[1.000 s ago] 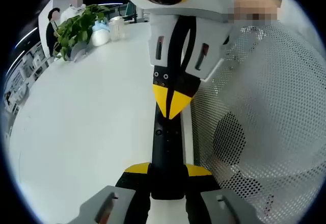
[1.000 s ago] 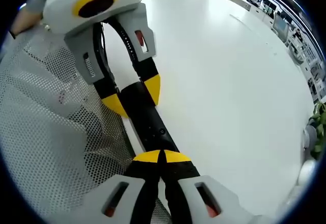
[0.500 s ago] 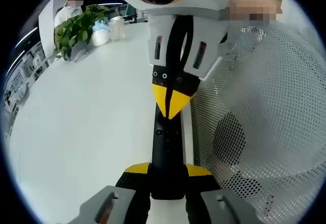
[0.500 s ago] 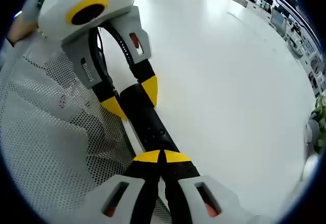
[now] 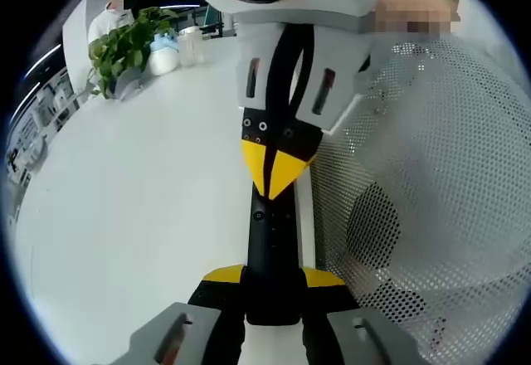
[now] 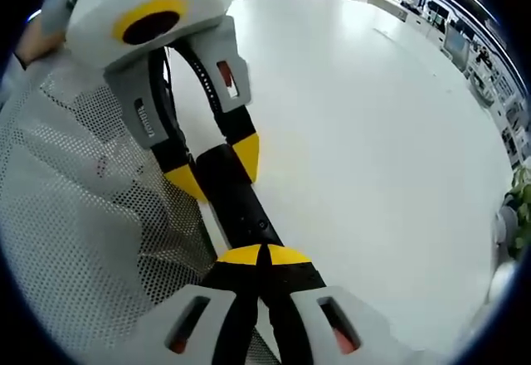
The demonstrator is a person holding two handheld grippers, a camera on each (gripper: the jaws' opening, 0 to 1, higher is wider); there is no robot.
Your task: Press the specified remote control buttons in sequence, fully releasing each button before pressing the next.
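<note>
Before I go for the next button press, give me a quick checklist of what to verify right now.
1. Left gripper clamps the remote, one jaw on each side: ok.
2. Right gripper closed to a single pressing tip: ok.
3. Right tip fully lifted off the last button: cannot tell; it lies over the remote and any gap is unreadable.
4. Which button sits under the tip: cannot tell; the markings are too small.
5. Remote visible in both views, above the white table: ok.
</note>
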